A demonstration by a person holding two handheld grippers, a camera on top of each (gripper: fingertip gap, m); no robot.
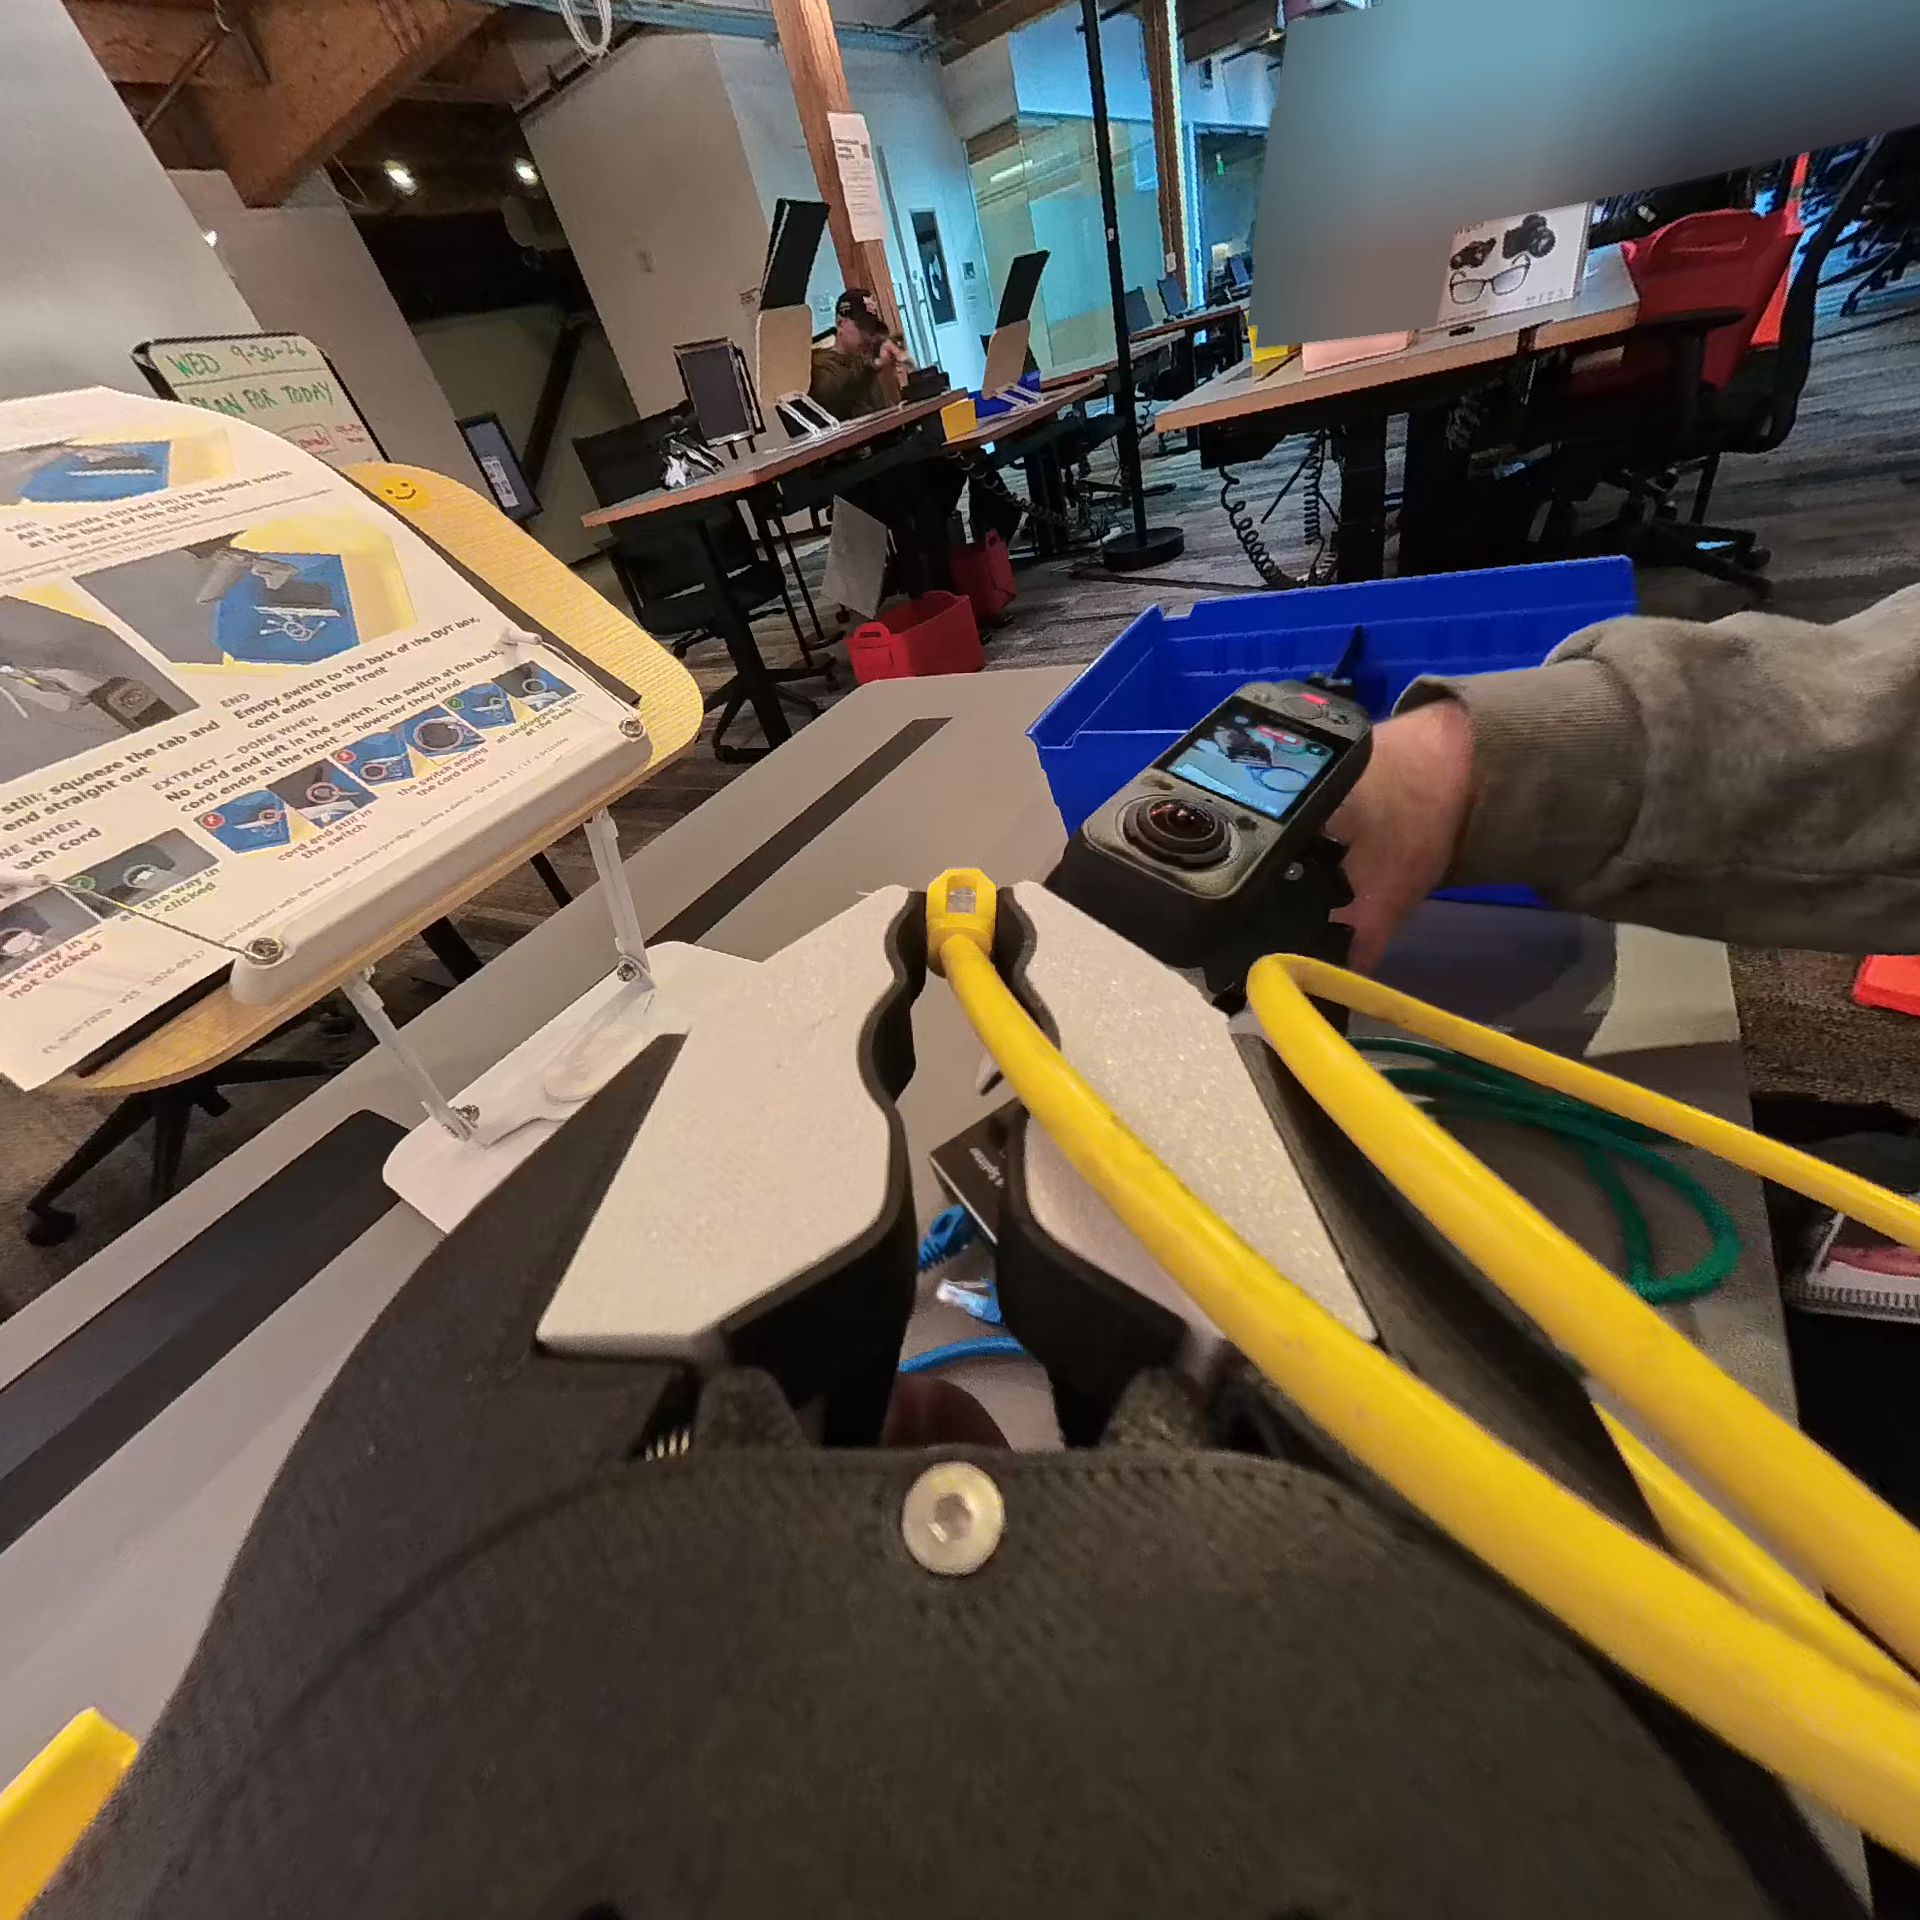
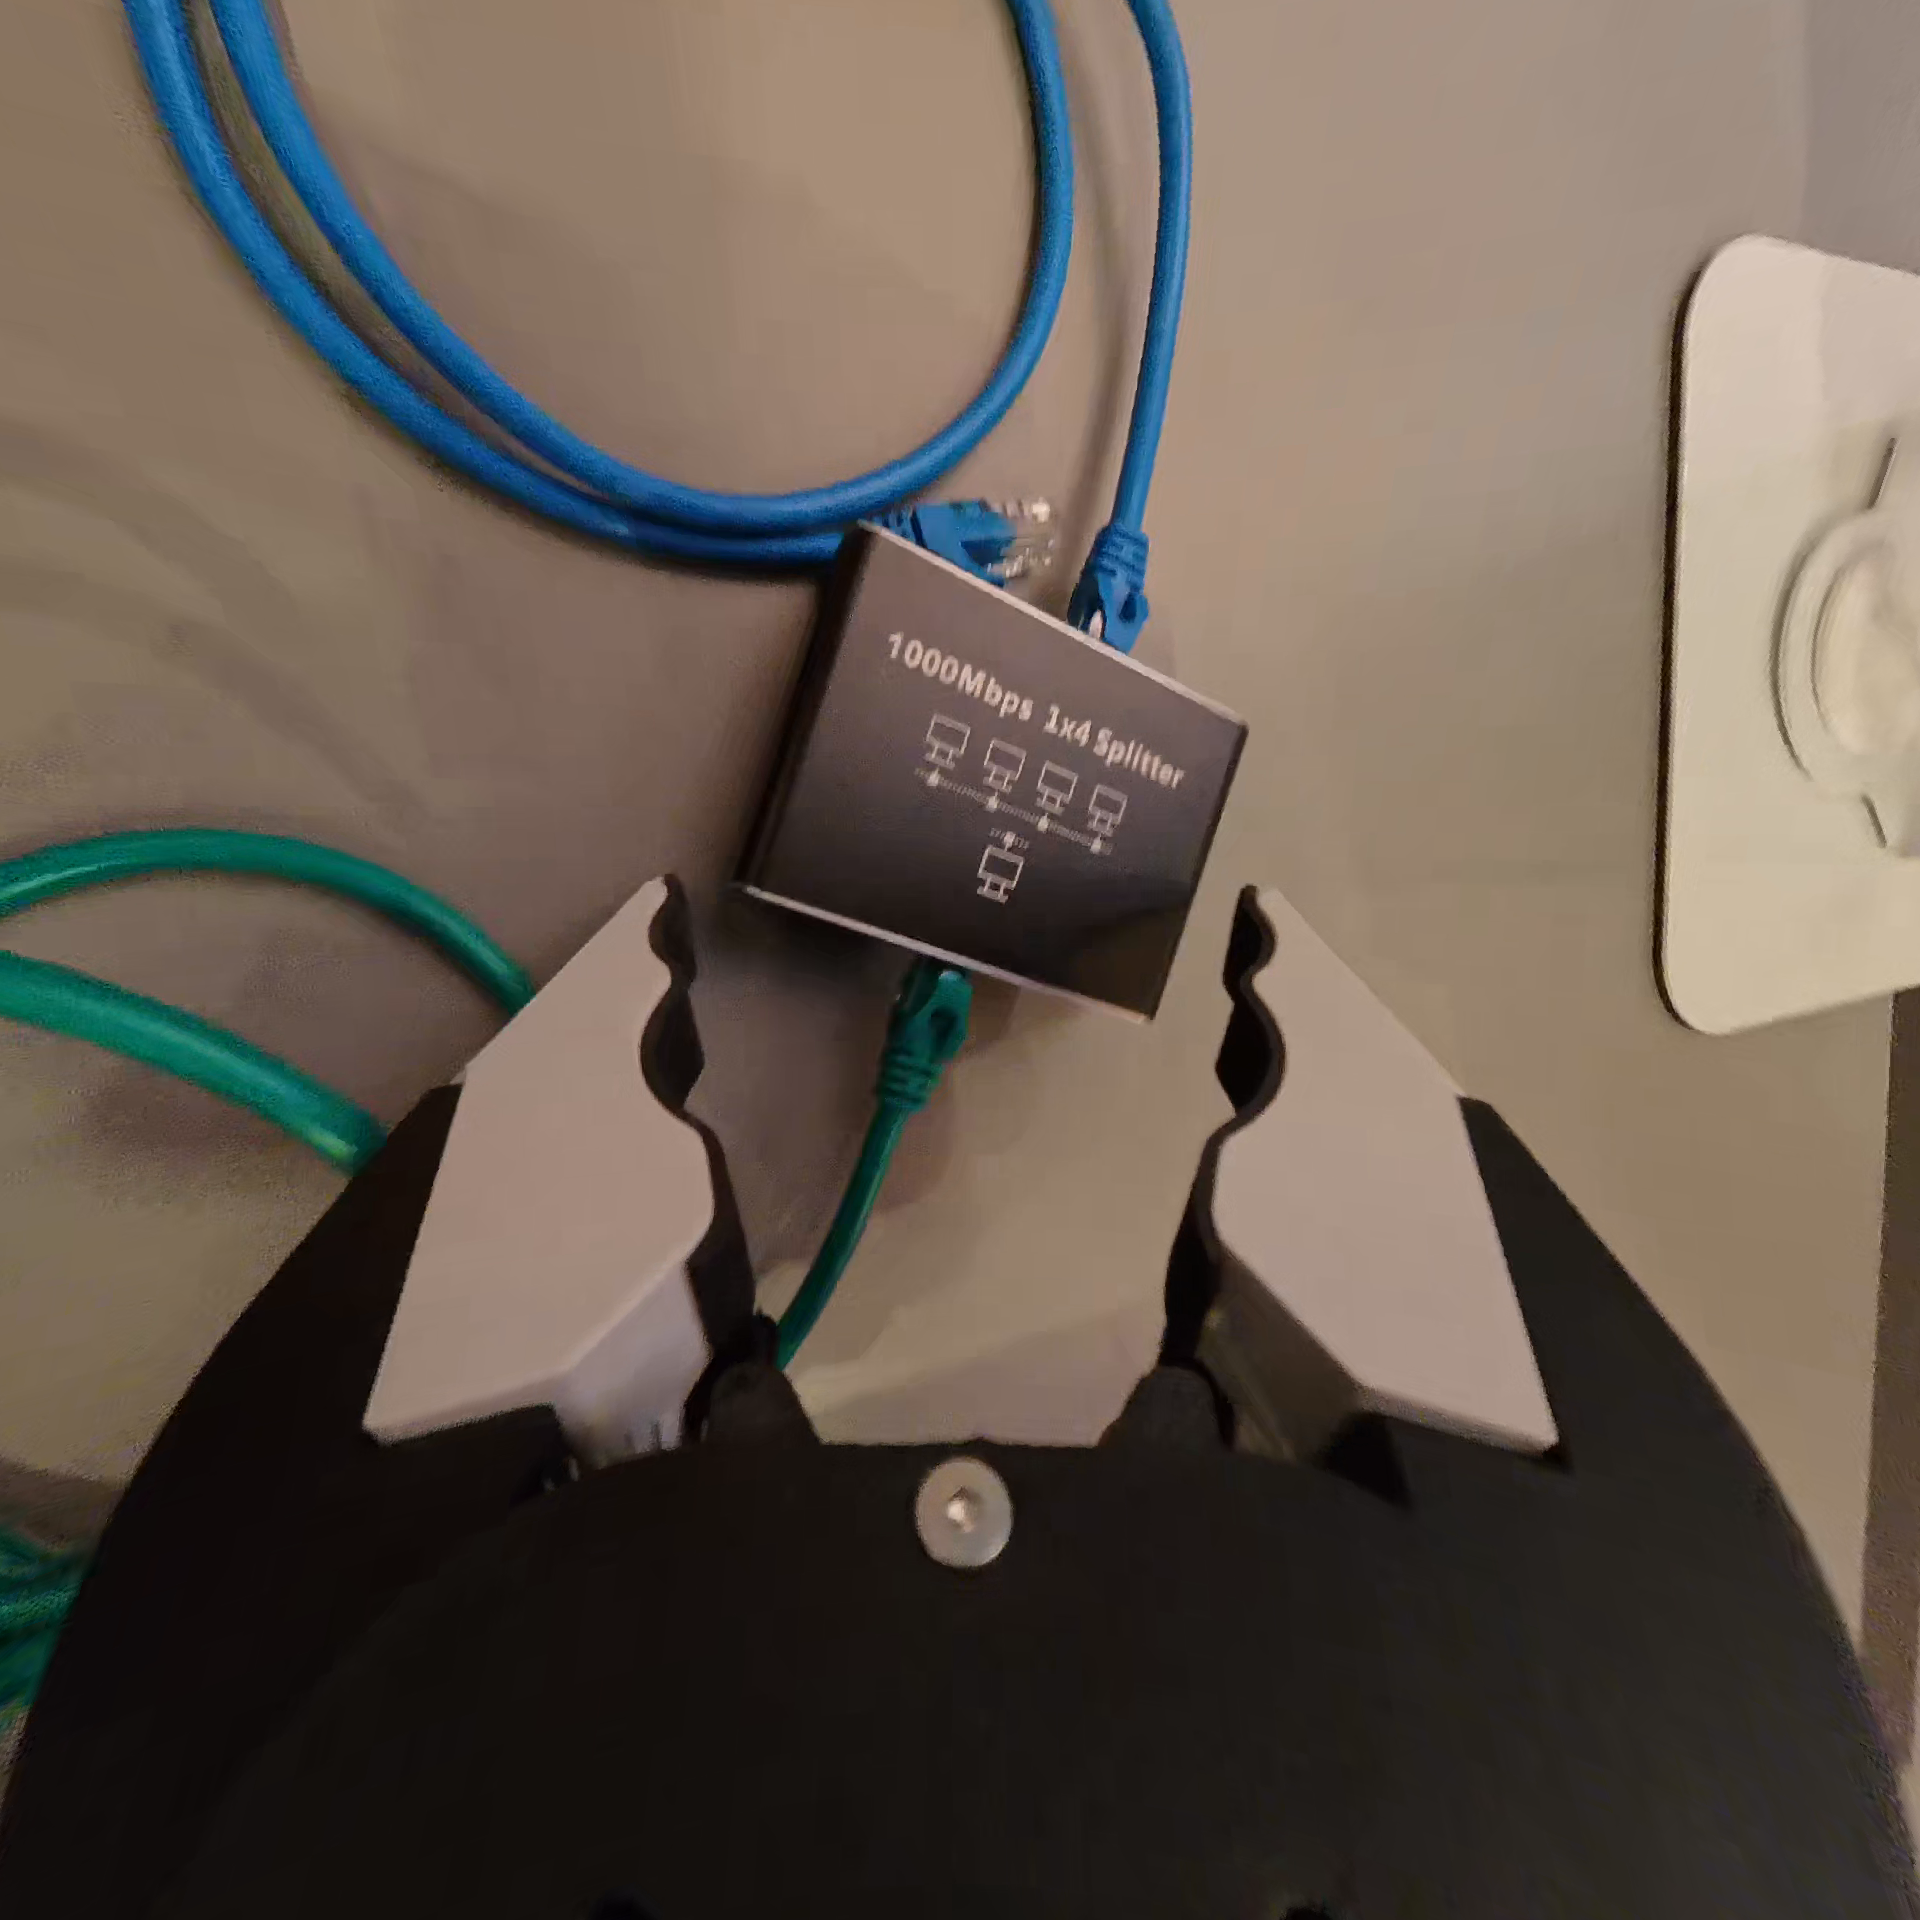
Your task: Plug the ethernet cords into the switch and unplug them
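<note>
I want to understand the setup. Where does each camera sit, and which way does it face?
Left wrist view: on the left gripper, facing across the table into the office; its fingers pinch the yellow cord; the right hand shows.
Right wrist view: on the right gripper, open, facing down at the switch.
Shared: the green cord and the blue cord.
</note>
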